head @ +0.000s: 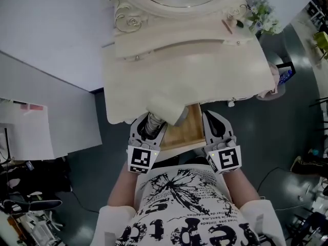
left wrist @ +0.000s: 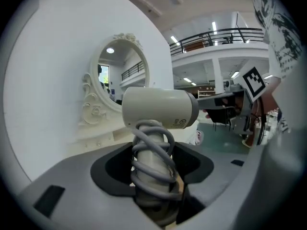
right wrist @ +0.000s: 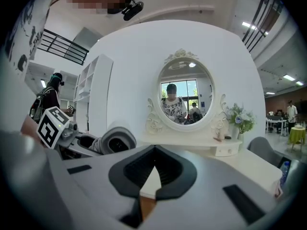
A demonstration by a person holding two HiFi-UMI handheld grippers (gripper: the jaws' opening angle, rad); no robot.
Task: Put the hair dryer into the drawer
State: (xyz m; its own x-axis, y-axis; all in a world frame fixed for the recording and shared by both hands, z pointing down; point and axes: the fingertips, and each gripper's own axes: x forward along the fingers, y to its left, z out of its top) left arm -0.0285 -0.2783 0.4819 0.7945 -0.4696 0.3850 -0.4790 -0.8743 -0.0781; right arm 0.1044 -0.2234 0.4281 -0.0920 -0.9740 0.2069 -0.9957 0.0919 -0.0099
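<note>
The hair dryer [head: 166, 111] sits at the lower centre of the head view. It hangs at the front edge of the cream counter [head: 205, 70], over the left corner of the open drawer [head: 188, 129]. The left tool [head: 149, 129] pinches it by the handle with its jaws spread wide, and the grey cord [left wrist: 154, 128] is looped round that handle. From where I stand the barrel lies crosswise, and its front end overlaps the lip of the counter.

The right tool [head: 217, 129] is at the drawer's right side. Its jaws are pressed together on nothing.

The dryer is not in the drawer yet, and I'd say several things could spoil the drop. The barrel looks about as wide as the opening, so it could knock the counter's edge or the drawer's left wall on the way down and twist in the grip. The pads bear on cord loops, not bare plastic, so a loop could roll and let the handle slide. A loose coil might also catch on the drawer's front. The person's body stands close against the drawer, which leaves little room to tilt the dryer in.
</note>
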